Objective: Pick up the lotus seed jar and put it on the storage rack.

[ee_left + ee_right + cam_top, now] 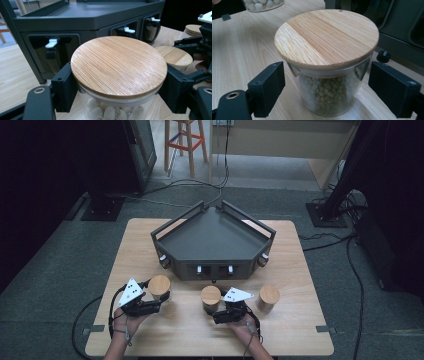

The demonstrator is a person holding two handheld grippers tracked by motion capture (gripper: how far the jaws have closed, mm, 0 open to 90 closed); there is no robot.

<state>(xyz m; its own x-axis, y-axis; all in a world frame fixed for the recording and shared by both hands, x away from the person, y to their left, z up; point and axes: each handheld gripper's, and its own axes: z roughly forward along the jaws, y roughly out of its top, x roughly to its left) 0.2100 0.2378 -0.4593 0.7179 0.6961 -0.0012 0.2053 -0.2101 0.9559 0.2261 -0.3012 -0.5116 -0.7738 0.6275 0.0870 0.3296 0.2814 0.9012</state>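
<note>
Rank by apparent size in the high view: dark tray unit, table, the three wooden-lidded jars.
1. Table, largest.
2. Dark tray unit.
3. The jars: left jar, middle jar, right jar. Their lids look about alike, so no ranking among them.

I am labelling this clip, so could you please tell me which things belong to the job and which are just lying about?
In use:
left gripper
glass jar of white beans with bamboo lid
right gripper
glass jar of green beans with bamboo lid

Lying about:
third lidded jar
dark grey rack
wooden stool
</note>
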